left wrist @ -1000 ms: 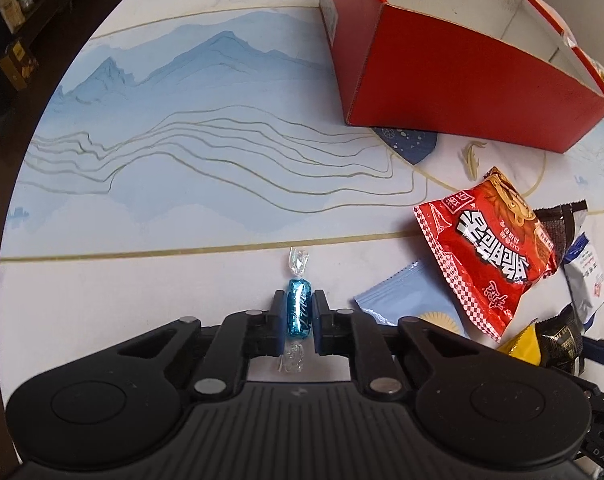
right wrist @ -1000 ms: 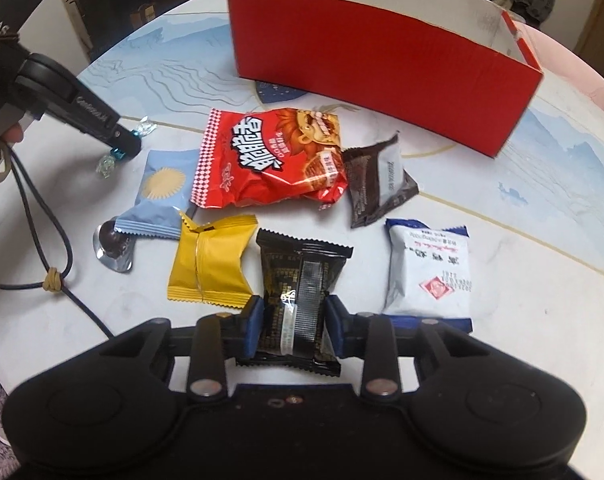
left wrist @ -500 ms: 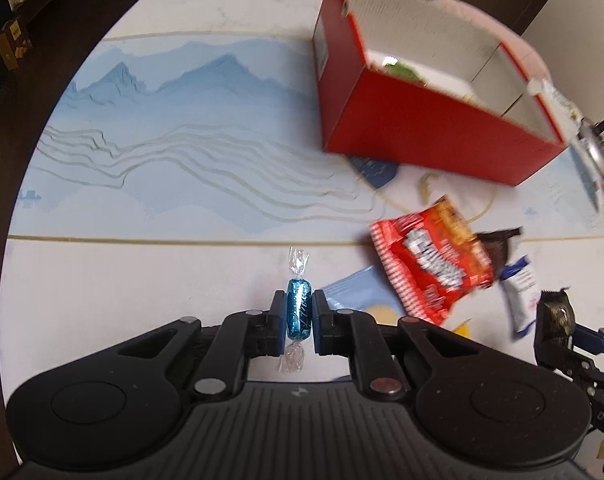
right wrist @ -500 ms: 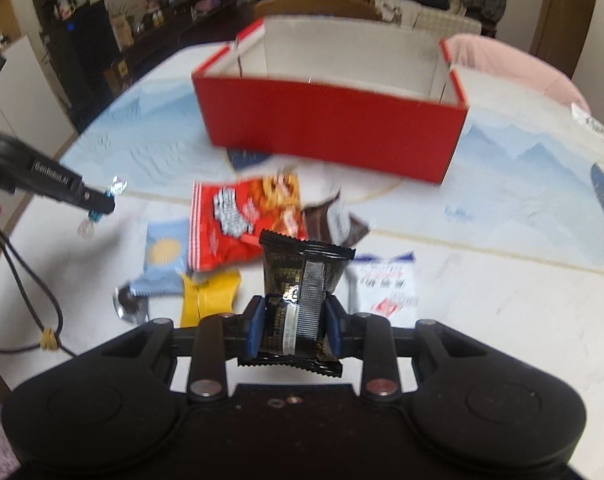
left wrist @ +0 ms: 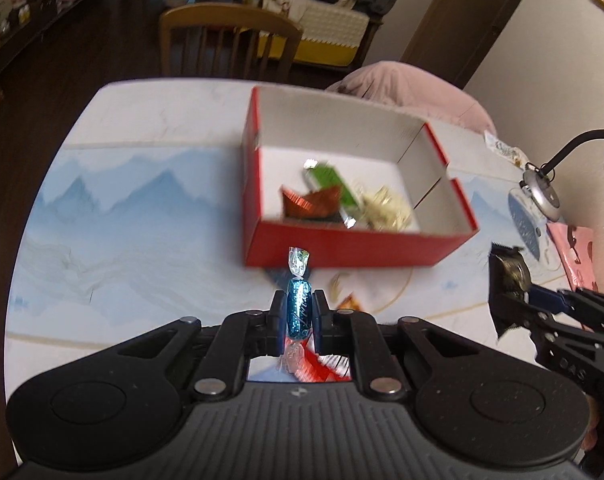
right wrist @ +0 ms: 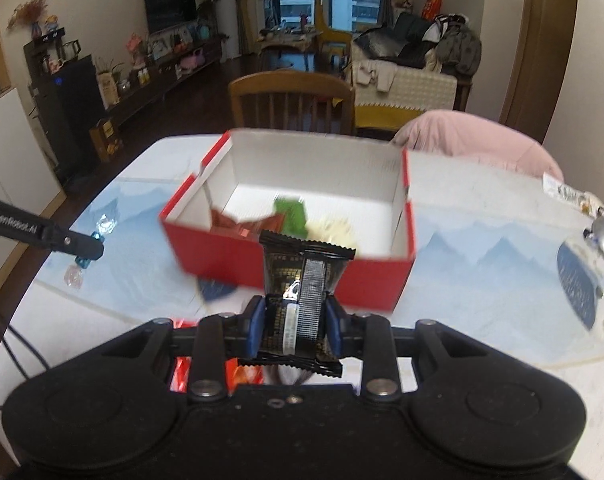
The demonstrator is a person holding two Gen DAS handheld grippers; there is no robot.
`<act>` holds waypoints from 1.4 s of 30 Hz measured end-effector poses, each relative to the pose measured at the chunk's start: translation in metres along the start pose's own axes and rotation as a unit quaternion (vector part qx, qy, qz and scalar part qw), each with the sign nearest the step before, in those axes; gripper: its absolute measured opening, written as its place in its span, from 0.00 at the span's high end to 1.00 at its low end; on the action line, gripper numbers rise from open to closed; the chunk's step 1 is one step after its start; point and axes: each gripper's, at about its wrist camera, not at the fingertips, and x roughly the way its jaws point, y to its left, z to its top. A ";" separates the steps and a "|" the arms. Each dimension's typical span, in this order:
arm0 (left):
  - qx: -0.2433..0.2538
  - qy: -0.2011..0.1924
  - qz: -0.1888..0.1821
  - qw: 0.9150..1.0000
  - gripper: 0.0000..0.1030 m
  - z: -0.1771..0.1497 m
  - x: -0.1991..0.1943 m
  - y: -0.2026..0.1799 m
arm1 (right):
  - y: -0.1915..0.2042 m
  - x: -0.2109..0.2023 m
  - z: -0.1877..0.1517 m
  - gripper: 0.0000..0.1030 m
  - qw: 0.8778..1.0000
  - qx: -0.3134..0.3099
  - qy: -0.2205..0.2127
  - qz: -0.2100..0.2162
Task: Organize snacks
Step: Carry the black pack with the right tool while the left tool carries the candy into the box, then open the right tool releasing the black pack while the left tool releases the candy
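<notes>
Both grippers have risen off the table since a second ago, so the red box's white inside now shows where only its outer wall did before. Nearest, the left gripper (left wrist: 297, 316) is clamped on a blue twist-wrapped candy (left wrist: 298, 312), its silver script too small to read and its lower twist half hidden between the fingers. The right gripper (right wrist: 297, 322) is pinched on a black snack packet (right wrist: 302, 292) with gold printing that blur makes unreadable (its bottom edge droops below the jaws). Under both, most of the loose snacks are hidden by the gripper bodies; only slivers of a red bag (right wrist: 181, 368) show. From the right wrist, the left gripper's arm reads "GenRobot.AI"; from the left wrist, the right one shows "DAS", cut off. Beyond lies the table (left wrist: 121, 216) with its blue mountain print, then the red box (right wrist: 293, 216), blurred, holding a red-brown wrapper (left wrist: 314, 202), a green packet (left wrist: 334, 184) and a pale one (left wrist: 386, 210). Farthest stands a wooden chair (right wrist: 291, 100).
</notes>
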 end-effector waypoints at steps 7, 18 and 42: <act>0.021 -0.015 0.010 1.000 0.88 0.044 0.014 -0.027 | -0.023 0.026 0.040 0.72 1.000 0.007 -0.005 -0.010; 0.022 0.009 0.041 0.999 0.88 0.100 0.075 -0.044 | -0.048 0.101 0.085 0.72 0.999 0.017 0.037 -0.003; 0.012 0.120 0.106 0.987 0.88 0.132 0.200 -0.031 | -0.041 0.228 0.106 0.70 0.985 -0.049 0.166 0.008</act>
